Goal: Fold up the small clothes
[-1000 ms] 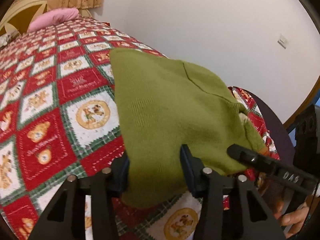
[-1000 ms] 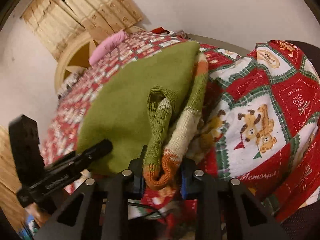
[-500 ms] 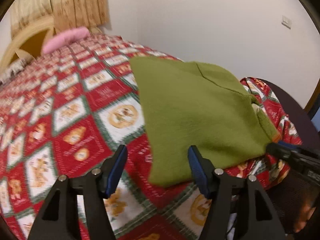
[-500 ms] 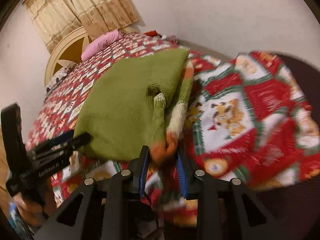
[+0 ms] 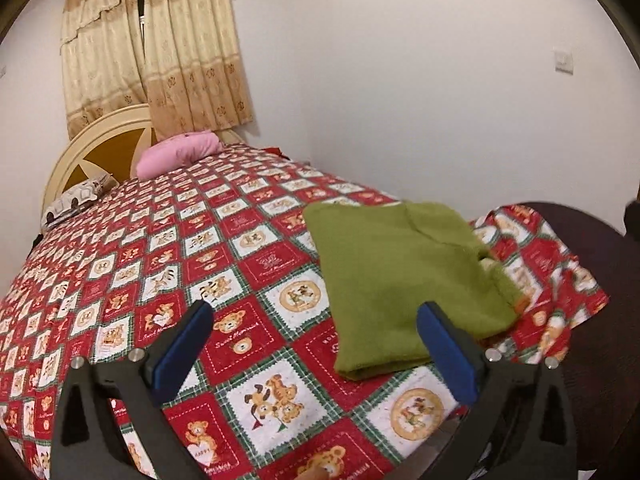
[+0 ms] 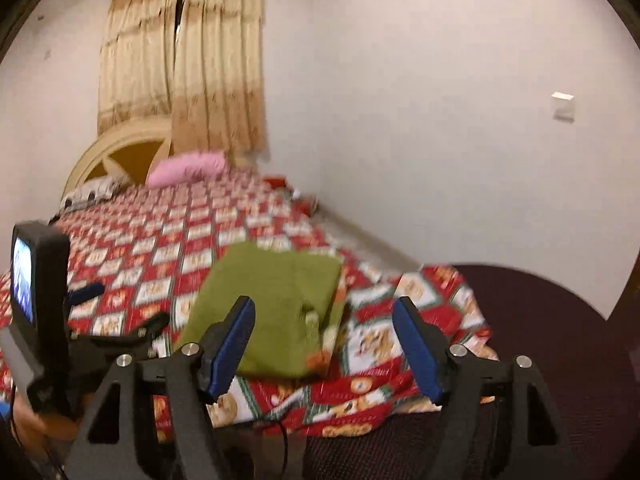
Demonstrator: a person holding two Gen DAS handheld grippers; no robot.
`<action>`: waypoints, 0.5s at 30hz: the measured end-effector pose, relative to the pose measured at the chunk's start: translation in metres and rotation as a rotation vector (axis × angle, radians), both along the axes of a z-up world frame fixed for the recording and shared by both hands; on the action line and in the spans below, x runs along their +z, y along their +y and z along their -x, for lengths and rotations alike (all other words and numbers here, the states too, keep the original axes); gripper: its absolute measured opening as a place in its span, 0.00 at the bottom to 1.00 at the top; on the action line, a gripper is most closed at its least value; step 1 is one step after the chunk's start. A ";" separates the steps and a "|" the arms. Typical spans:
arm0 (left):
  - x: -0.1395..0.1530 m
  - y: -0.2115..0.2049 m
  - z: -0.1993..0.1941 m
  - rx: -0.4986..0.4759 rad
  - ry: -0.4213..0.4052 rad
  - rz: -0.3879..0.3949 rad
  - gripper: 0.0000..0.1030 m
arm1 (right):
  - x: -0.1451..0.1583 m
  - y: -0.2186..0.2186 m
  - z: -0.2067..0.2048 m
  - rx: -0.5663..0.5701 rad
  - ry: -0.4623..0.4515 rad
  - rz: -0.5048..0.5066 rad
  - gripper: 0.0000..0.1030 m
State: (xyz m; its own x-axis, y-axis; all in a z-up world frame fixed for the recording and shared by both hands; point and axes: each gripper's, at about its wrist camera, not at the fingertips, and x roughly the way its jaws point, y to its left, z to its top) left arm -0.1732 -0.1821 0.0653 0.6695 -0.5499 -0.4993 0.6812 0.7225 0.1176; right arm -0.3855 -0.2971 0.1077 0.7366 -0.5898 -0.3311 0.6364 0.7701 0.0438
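A small green knitted sweater (image 5: 400,276) lies folded on the red patchwork bed quilt (image 5: 160,264) near the bed's foot corner; it also shows in the right wrist view (image 6: 276,304), with a striped orange and white cuff (image 6: 320,356) peeking out at its near right edge. My left gripper (image 5: 316,344) is open and empty, held above the quilt in front of the sweater. My right gripper (image 6: 324,348) is open and empty, raised back from the sweater's near edge. The left gripper's body (image 6: 80,320) shows at the left of the right wrist view.
A pink pillow (image 5: 180,152) and a patterned pillow (image 5: 76,200) lie by the cream headboard (image 5: 92,148). Beige curtains (image 5: 160,48) hang behind. A white wall (image 5: 400,80) runs along the bed's right side. A dark footboard (image 6: 560,340) curves at the right.
Both grippers let go of the sweater, opened and pulled back and up from it. The sweater now lies flat on the quilt, farther away in both views.
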 end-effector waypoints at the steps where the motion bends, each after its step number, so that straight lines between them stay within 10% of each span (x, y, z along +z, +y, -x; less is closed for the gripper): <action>1: 0.003 0.003 0.002 0.003 -0.001 0.006 1.00 | 0.004 0.002 0.004 -0.011 -0.019 0.015 0.76; 15: 0.026 0.023 0.027 0.052 -0.112 0.060 1.00 | 0.026 0.024 0.023 -0.051 -0.076 0.117 0.79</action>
